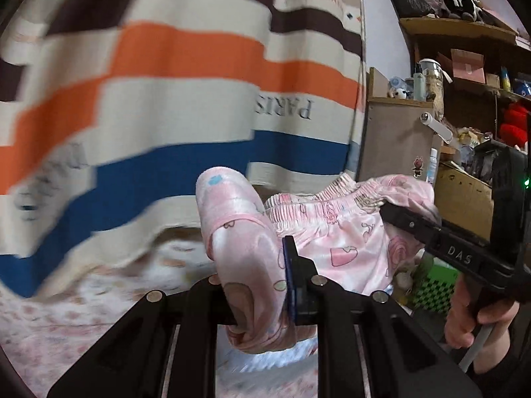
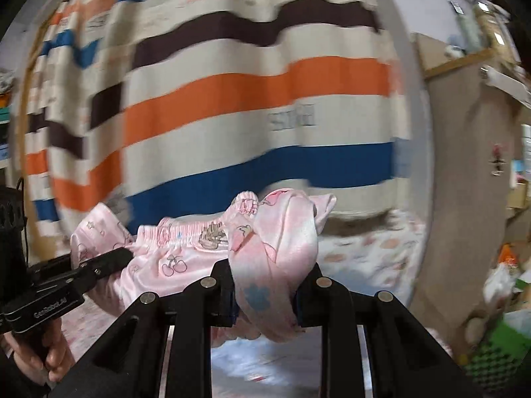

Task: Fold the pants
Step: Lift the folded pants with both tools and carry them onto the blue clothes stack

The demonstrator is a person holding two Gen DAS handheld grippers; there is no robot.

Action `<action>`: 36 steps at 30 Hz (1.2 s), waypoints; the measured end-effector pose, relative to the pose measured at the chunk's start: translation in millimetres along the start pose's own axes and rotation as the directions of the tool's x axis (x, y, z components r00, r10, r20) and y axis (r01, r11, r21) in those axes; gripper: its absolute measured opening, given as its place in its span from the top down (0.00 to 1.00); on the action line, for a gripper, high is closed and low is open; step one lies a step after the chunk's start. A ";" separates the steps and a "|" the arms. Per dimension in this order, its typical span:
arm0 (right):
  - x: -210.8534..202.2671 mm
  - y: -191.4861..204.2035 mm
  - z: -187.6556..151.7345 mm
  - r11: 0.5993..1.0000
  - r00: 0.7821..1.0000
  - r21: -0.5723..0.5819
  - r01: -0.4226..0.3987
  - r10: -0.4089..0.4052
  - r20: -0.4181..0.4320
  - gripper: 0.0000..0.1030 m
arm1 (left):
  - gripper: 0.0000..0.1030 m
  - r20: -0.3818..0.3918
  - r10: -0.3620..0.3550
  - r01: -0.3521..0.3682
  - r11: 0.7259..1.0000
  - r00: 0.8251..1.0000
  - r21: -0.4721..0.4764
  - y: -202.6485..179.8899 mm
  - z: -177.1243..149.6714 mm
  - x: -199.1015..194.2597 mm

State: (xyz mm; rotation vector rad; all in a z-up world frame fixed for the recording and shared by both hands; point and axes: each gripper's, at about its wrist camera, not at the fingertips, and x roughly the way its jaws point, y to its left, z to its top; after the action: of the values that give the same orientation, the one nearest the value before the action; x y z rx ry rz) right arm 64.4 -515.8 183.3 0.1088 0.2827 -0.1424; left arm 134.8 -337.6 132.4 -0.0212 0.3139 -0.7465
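Note:
The pink printed pants [image 1: 335, 235] hang stretched between my two grippers, lifted above the floral bed sheet [image 1: 66, 311]. My left gripper [image 1: 255, 285] is shut on a bunched end of the pants, cloth wrapping over its fingers. My right gripper [image 2: 265, 288] is shut on the other bunched end of the pants [image 2: 186, 252]. The elastic waistband [image 2: 195, 230] runs between them. In the left wrist view the right gripper [image 1: 398, 215] shows at the right; in the right wrist view the left gripper [image 2: 109, 258] shows at the left.
A striped curtain [image 1: 186, 76] in cream, brown, orange and blue hangs behind. A cardboard cabinet [image 1: 395, 139] and cluttered shelves [image 1: 471, 76] stand at the right. A green crate [image 1: 434, 292] sits low at the right.

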 end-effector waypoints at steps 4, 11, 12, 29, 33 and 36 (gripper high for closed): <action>36.1 -42.1 -17.5 0.994 0.997 0.084 0.067 -0.064 -0.034 0.76 | 0.83 -0.042 -0.028 0.028 1.000 0.999 0.007 -8.9 -13.9 53.0; 104.3 -72.0 -85.6 0.980 0.971 0.114 0.162 -0.137 -0.197 0.76 | 0.73 -0.234 -0.019 0.004 0.998 0.972 -0.062 15.0 -76.0 121.9; 112.3 -74.6 -92.3 0.980 0.962 0.109 0.169 -0.141 -0.233 0.75 | 0.71 -0.232 -0.025 0.008 0.997 0.973 -0.073 19.6 -83.0 125.8; 122.8 -105.7 -103.5 0.967 0.957 0.181 0.177 -0.126 -0.262 0.25 | 0.07 -0.178 0.097 -0.095 0.995 0.979 0.018 42.1 -87.2 122.4; 121.9 -98.0 -103.4 0.967 0.950 0.105 0.233 -0.203 -0.239 0.14 | 0.06 -0.122 0.148 -0.136 0.985 0.981 0.102 31.5 -82.7 111.6; 121.6 -94.8 -103.5 0.963 0.944 0.086 0.257 -0.231 -0.235 0.12 | 0.03 -0.103 0.159 -0.149 0.984 0.982 0.096 32.5 -79.9 104.9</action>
State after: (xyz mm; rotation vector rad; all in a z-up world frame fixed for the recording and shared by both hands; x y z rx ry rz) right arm 137.3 -611.1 41.5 0.2051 0.5130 -0.3956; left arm 205.7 -376.7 23.4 0.1271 0.3838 -0.6076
